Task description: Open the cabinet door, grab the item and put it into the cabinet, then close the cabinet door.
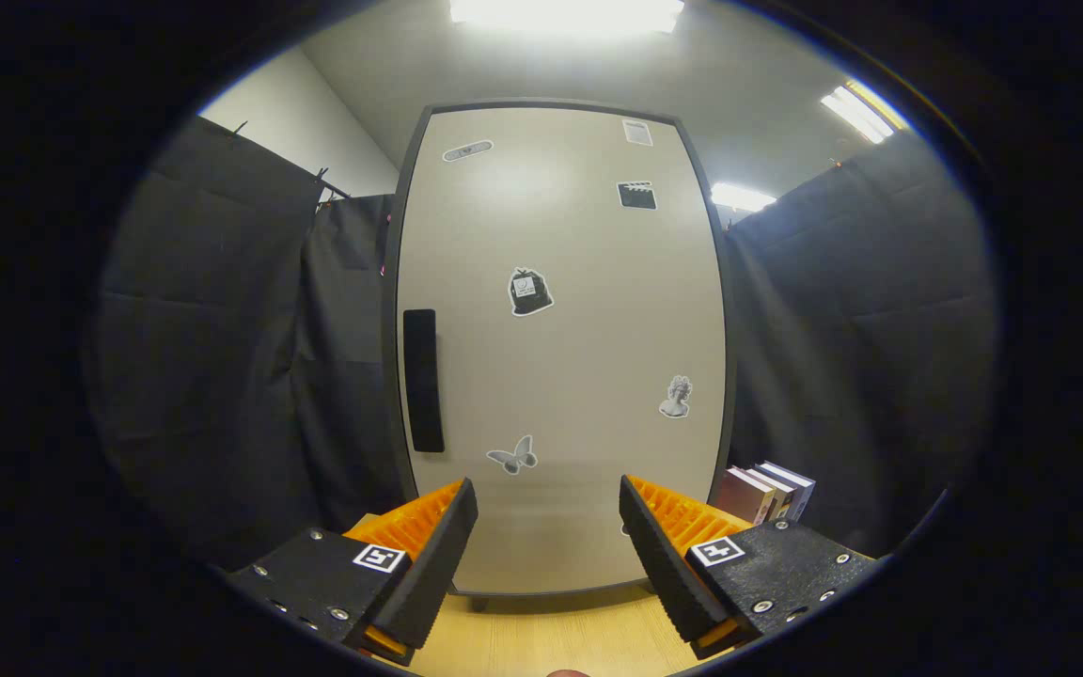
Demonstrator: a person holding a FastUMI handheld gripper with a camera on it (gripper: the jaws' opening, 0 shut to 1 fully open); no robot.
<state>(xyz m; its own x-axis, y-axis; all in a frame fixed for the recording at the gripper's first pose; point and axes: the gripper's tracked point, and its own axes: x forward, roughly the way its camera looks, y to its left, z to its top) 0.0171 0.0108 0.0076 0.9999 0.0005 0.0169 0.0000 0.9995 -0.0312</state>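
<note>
Jaws spread, empty; gripper [549, 527] above wooden table [541, 639], facing closed cabinet door [579, 357]; books [767, 491] beside cabinet.

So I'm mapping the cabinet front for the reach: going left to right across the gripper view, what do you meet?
Black curtain → door handle → butterfly sticker → bust sticker → books. The gripper is open, with nothing between its fingers, facing the shut cabinet door.
</note>
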